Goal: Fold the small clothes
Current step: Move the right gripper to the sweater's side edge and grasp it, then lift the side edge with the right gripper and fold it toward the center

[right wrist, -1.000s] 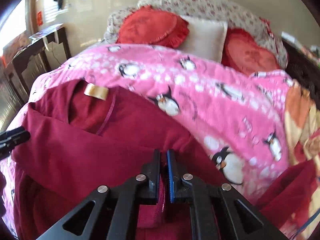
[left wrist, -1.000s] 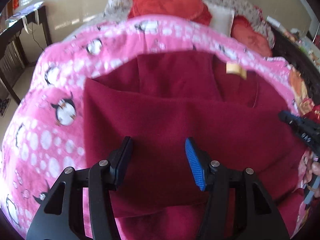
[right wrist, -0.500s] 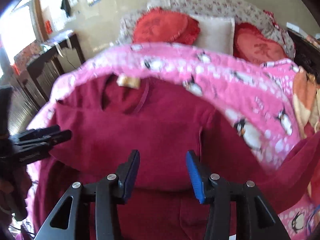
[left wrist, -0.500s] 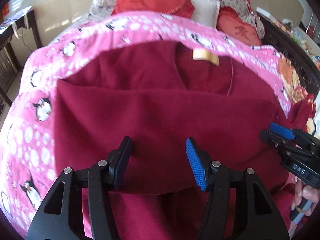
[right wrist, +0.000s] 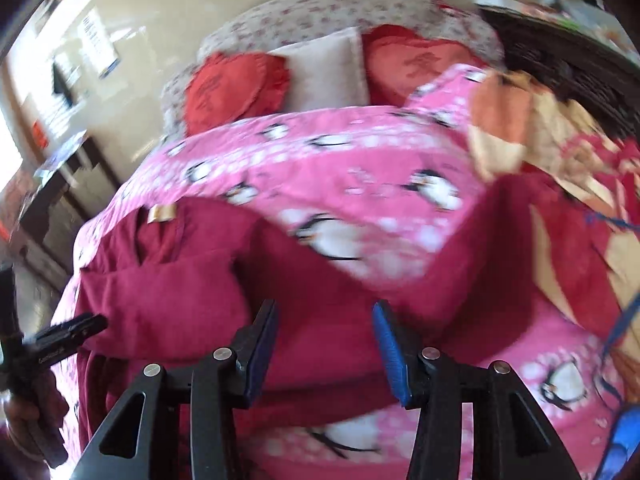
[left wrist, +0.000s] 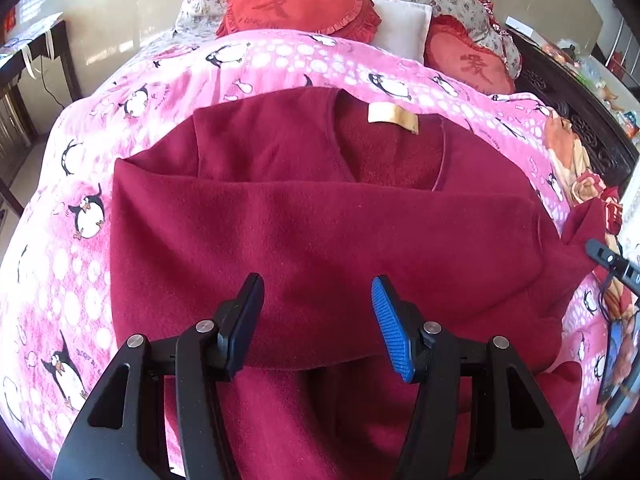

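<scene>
Two grippers, both mine, both with jaws standing wide apart and holding nothing. My left gripper (left wrist: 318, 312) hovers over the near half of the dark red garment (left wrist: 320, 240), its pads clear of the cloth. My right gripper (right wrist: 324, 344) was clamped on the garment's right edge a second ago; it has since let go, spread its jaws and swung off to the right, its view now smeared by motion. From the left wrist view only its tip shows at the far right edge.

Finding: with that release, one fold stands complete. The near part of the garment now lies doubled over toward the far side, its folded edge running left to right just below the open neckline, where the tan label (left wrist: 393, 118) remains exposed. A loose flap of red cloth (right wrist: 532, 264), probably a sleeve, lies off to the right on the blanket; I judge it the next item to bring in.

Count: one garment, lying centrally on one pink penguin-print blanket (left wrist: 80, 184); one label; two red heart-shaped cushions (left wrist: 298, 4) and one white pillow (left wrist: 400, 26) at the far headboard. One dark table (left wrist: 36, 46) stands far left. Further clutter at the far right is too small to identify.
</scene>
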{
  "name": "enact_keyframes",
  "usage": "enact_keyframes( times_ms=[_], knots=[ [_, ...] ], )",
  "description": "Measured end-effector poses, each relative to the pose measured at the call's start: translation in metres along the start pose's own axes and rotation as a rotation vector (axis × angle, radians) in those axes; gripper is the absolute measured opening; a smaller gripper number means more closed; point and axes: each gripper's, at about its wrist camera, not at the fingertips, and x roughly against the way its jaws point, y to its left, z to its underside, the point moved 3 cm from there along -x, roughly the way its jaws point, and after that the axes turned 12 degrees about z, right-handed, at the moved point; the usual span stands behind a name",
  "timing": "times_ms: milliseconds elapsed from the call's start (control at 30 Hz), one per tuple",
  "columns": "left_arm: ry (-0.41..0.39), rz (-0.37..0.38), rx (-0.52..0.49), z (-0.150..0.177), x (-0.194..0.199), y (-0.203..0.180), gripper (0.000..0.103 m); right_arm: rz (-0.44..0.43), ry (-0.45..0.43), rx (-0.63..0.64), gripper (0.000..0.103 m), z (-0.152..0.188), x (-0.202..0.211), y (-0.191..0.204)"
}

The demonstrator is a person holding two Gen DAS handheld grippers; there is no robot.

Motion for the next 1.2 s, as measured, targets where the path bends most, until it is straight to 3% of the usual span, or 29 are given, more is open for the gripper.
enact_keyframes(
  times_ms=[200, 400, 467, 633, 767, 900, 967, 1000, 1033, 1200],
  knots=[
    [0.022, 0.006, 0.024, 0.004, -0.006, -0.001, 0.056, 0.106, 0.01, -0.166, 0.051, -0.001, 0.0, -0.069],
    [0.026, 0.003, 0.016, 0.002, -0.007, -0.002, 0.056, 0.006, 0.07, -0.379, 0.053, 0.014, -0.014, -0.111],
    [0.024, 0.008, 0.015, 0.002, -0.006, -0.003, 0.056, 0.005, 0.089, -0.417, 0.053, 0.015, -0.018, -0.115],
    [0.026, -0.003, 0.012, 0.004, -0.004, 0.0, 0.056, 0.037, 0.033, -0.546, 0.053, 0.021, -0.01, -0.139],
    [0.027, -0.006, 0.031, 0.004, -0.006, 0.0, 0.056, -0.043, 0.109, -0.551, 0.053, 0.025, -0.034, -0.137],
    [0.028, 0.003, 0.019, 0.006, -0.004, -0.004, 0.056, -0.2, 0.117, -0.64, 0.053, 0.023, -0.057, -0.128],
    [0.038, -0.007, 0.0, 0.007, -0.005, -0.006, 0.056, -0.231, 0.08, -0.632, 0.041, 0.016, -0.062, -0.121],
    [0.041, -0.009, -0.003, 0.007, -0.005, -0.006, 0.056, -0.227, 0.066, -0.619, 0.027, 0.013, -0.062, -0.118],
    [0.04, -0.01, -0.002, 0.006, -0.004, -0.005, 0.056, -0.22, 0.044, -0.602, 0.02, 0.009, -0.058, -0.115],
    [0.02, -0.006, 0.036, 0.006, 0.003, 0.003, 0.056, -0.175, -0.132, -0.546, 0.013, -0.015, -0.006, -0.112]
  ],
)
